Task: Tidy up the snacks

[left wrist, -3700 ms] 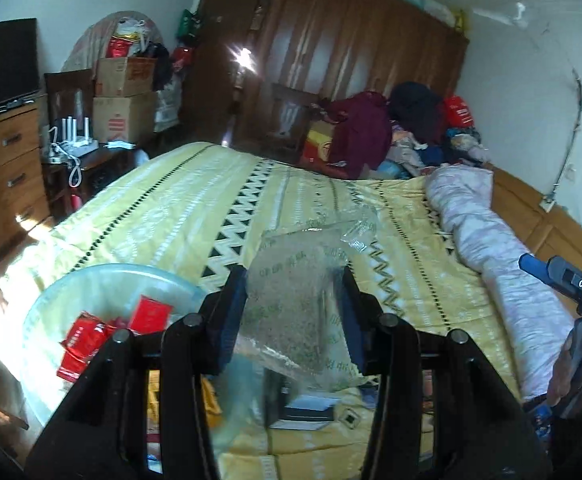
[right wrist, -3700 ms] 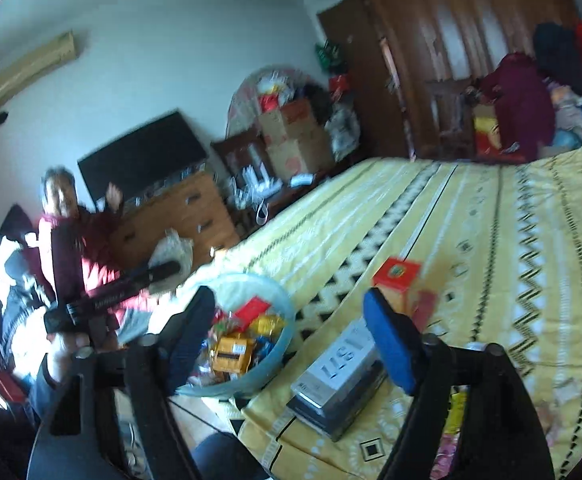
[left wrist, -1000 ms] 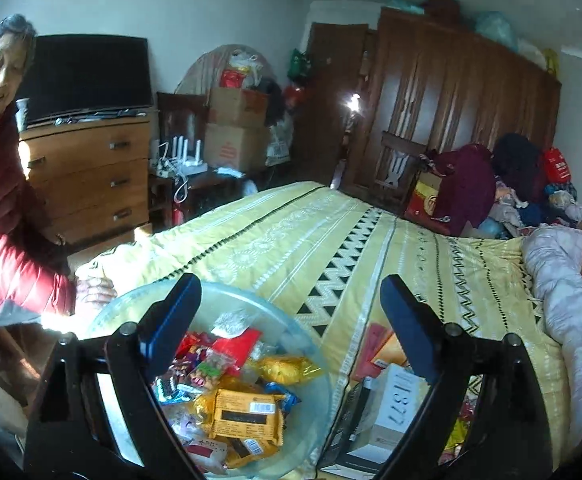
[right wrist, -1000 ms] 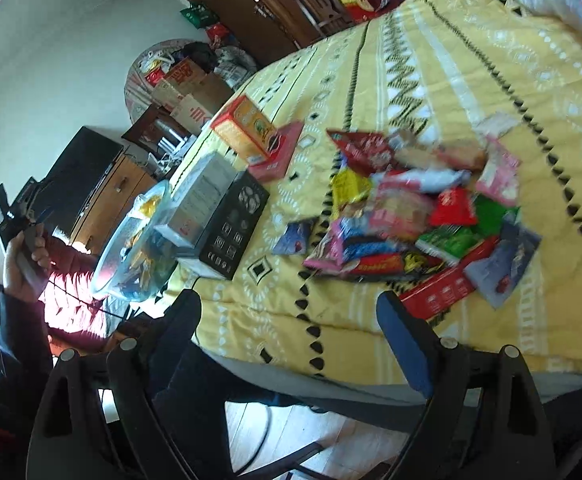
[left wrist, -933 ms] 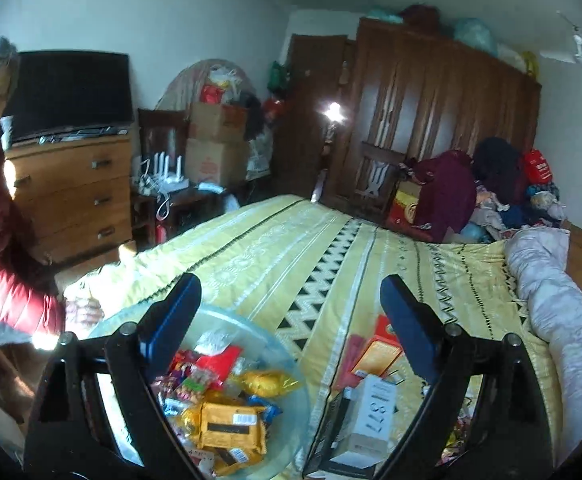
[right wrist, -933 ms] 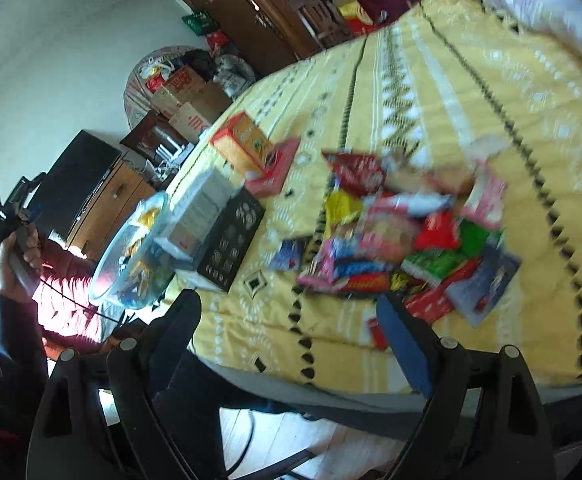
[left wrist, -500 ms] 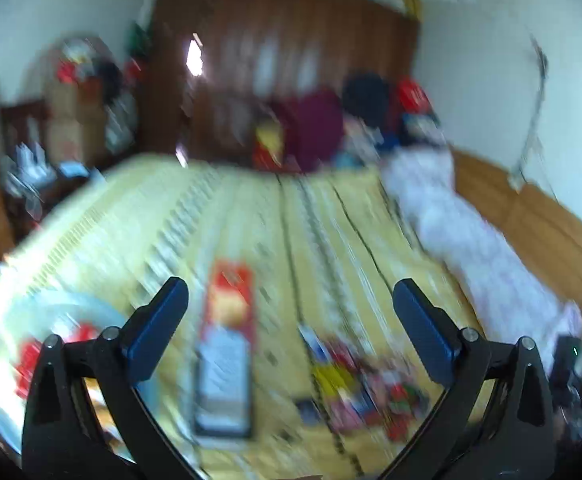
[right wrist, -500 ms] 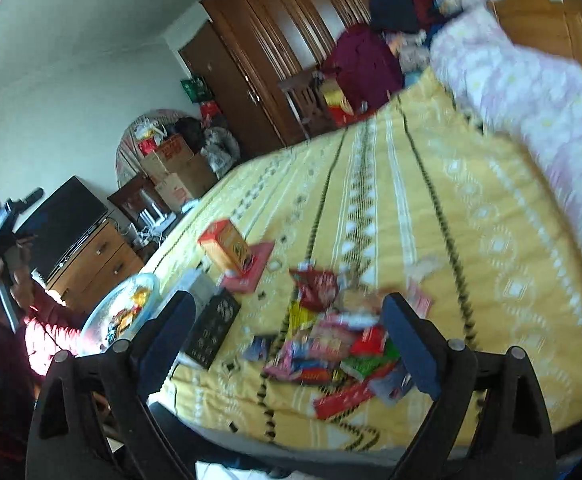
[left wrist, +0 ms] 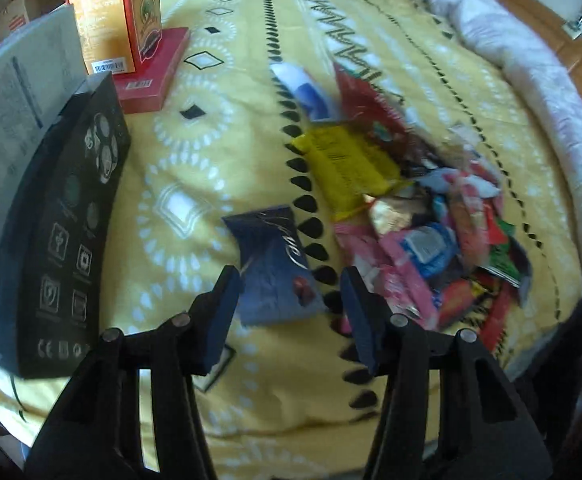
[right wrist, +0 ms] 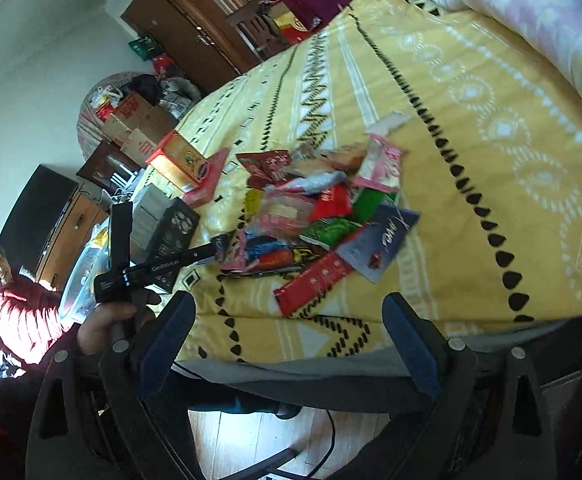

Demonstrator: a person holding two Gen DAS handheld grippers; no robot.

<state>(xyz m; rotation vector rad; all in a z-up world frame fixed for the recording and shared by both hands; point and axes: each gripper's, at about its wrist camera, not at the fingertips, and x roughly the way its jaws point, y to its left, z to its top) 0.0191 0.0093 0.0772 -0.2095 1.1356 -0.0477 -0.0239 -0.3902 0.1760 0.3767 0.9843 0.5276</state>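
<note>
A pile of snack packets [left wrist: 423, 216] lies on the yellow bedspread [left wrist: 227, 80]; it also shows in the right wrist view [right wrist: 315, 212]. A dark blue packet [left wrist: 275, 264] lies apart at the pile's near left. My left gripper [left wrist: 291, 292] is open, its fingertips on either side of that packet's near end, not closed on it. In the right wrist view the left gripper [right wrist: 215, 246] reaches to the pile's left edge. My right gripper [right wrist: 287, 320] is open and empty, off the bed's near edge. The clear snack bowl [right wrist: 79, 280] sits far left.
A black and grey box [left wrist: 51, 208] lies left of the packets, with an orange box [left wrist: 111, 16] on a red box [left wrist: 151, 72] behind it. A rolled pink quilt [left wrist: 531, 92] lines the right side. A person in red [right wrist: 19, 312] sits by the bowl.
My left gripper swung from over the bowl down to the dark blue packet and narrowed its opening around it. My right gripper pulled back from the pile, staying open.
</note>
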